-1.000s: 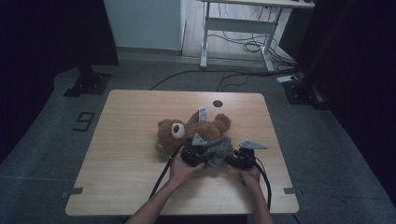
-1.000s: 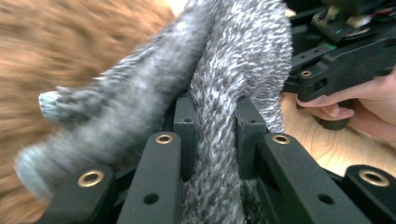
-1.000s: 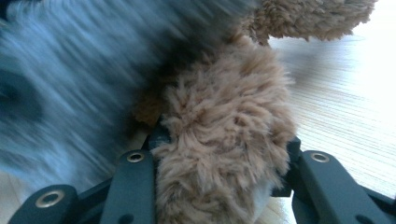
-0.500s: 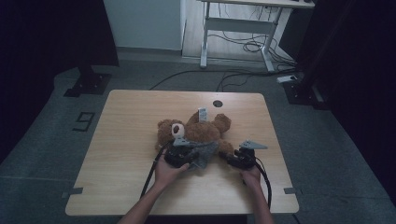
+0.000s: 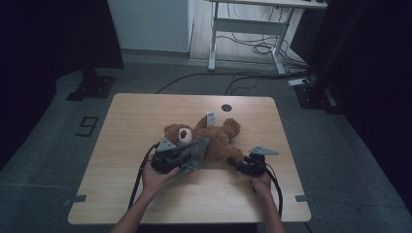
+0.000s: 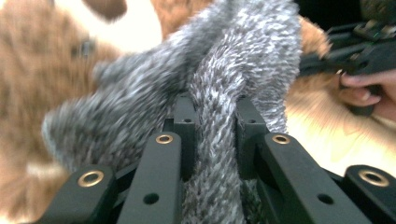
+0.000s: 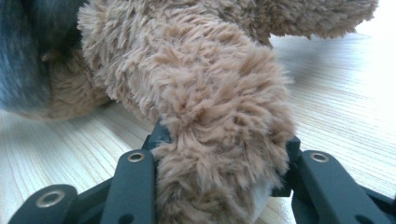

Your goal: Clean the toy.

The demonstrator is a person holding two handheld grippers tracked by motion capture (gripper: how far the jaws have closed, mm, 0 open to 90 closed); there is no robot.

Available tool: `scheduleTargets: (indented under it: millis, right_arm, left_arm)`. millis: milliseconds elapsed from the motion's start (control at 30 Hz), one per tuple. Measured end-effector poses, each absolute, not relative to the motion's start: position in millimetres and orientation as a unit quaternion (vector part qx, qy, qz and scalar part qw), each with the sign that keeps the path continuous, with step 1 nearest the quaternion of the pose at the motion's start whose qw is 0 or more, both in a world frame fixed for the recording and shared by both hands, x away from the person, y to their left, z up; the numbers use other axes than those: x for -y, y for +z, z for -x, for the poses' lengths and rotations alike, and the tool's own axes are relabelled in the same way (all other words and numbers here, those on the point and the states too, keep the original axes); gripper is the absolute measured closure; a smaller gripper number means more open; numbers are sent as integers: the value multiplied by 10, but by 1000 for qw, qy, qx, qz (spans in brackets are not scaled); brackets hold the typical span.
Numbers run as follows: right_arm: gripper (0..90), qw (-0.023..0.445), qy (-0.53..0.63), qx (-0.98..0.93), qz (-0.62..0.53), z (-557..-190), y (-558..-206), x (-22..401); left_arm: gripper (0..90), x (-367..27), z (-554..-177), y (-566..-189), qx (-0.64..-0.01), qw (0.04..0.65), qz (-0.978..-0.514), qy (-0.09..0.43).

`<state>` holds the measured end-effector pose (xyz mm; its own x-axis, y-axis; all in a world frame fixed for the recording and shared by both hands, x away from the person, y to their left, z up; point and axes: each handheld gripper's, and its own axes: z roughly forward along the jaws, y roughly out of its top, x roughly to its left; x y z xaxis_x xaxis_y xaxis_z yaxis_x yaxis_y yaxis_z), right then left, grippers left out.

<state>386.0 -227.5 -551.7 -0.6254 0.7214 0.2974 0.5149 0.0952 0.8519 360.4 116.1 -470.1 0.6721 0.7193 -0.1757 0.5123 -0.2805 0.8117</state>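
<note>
Brown and fluffy, one teddy bear (image 5: pixel 214 138) lies on its back in the middle of one light wooden table (image 5: pixel 136 116). Its head points to the left in the high view, and its legs point to the right. One white tag (image 5: pixel 210 118) sticks up from its far side.

One grey knitted cloth (image 5: pixel 192 154) lies partly over the bear's near side, just under its face. It looks like a small fuzzy piece of clothing, but which kind is hard to tell.

Two grippers are at work, one in each hand. The left gripper (image 6: pixel 212 123) has its two black jaws squeezed on a thick fold of the grey knitted cloth. The fold fills the gap between the jaws in the left gripper view. In the high view this gripper sits at the near left of the bear, with the cloth stretched from it toward the bear's chest.

The right gripper (image 7: pixel 224 149) has its two jaws pressed on one of the bear's legs. The brown fur bulges out between the jaws, and the leg rests just above the table top. In the high view this gripper sits at the near right of the bear, well apart from the left one.

Two bare forearms reach in from the near edge of the table. One black cable (image 5: pixel 138 177) trails back from the left gripper, and one more (image 5: pixel 277 187) from the right.

One small dark round hole (image 5: pixel 226 108) sits in the table top near the far edge, behind the bear.
</note>
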Motion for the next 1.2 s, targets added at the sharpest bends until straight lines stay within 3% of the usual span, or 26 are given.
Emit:
scheduleTargets:
  millis: [367,533,767,1200]
  right_arm:
    - [571,100,524,-733,-423,-3856,-5516,2264]
    - [571,101,522,-735,-421,-3857,-5515,2275]
    - [571,100,521,-736,-420,-3857,-5515,2278]
    - [571,94,522,-737,-419,-3863,-5517,2289]
  left_arm:
    - [747,-464,-3936,-4491,-365,448,-810,101]
    - [747,-203,-3937,-4600,-345,403,-839,118]
    - [749,-466,-3925,-4637,-372,414,-822,120]
    - [748,-1346,-3686,-4659,-420,431,-782,161]
